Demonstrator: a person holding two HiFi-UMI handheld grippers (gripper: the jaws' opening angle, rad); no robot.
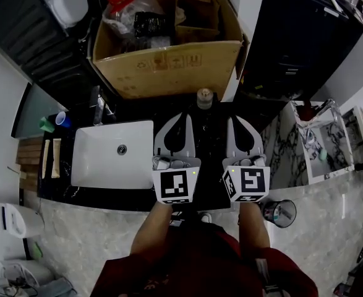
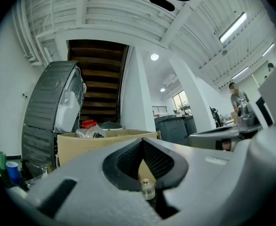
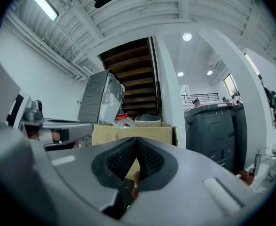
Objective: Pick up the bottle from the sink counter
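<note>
Seen from above, a person in a red top held a two-jaw claw in each hand over a dark desk (image 1: pixel 209 166). The left claw (image 1: pixel 183 117) and the right claw (image 1: pixel 237 120) lay side by side, both pointing away from the person, each with a marker cube at its near end.

A small clear bottle (image 1: pixel 204 98) with a pale cap stood upright at the far edge of the desk, just in front of a large open cardboard box (image 1: pixel 169 67). It sat beyond the tips of both claws, roughly between them, and touched neither.

In the left gripper view, the left claw (image 2: pixel 142 141) was clenched, its tips meeting and gripping nothing. The bottle (image 2: pixel 148 189) showed through the opening below the joined tips, farther out, with the cardboard box (image 2: pixel 100 142) behind it.

In the right gripper view, the right claw (image 3: pixel 137 140) was likewise clenched on nothing, tips together, facing the cardboard box (image 3: pixel 128 134).

To the left of the claws, a white rectangular sink basin (image 1: pixel 98 163) was set into the desk. A blue cup (image 1: pixel 62 119) and a green cup (image 1: pixel 46 125) stood near its far left corner. A small waste bin (image 1: pixel 281 212) stood on the pale floor at the right.
</note>
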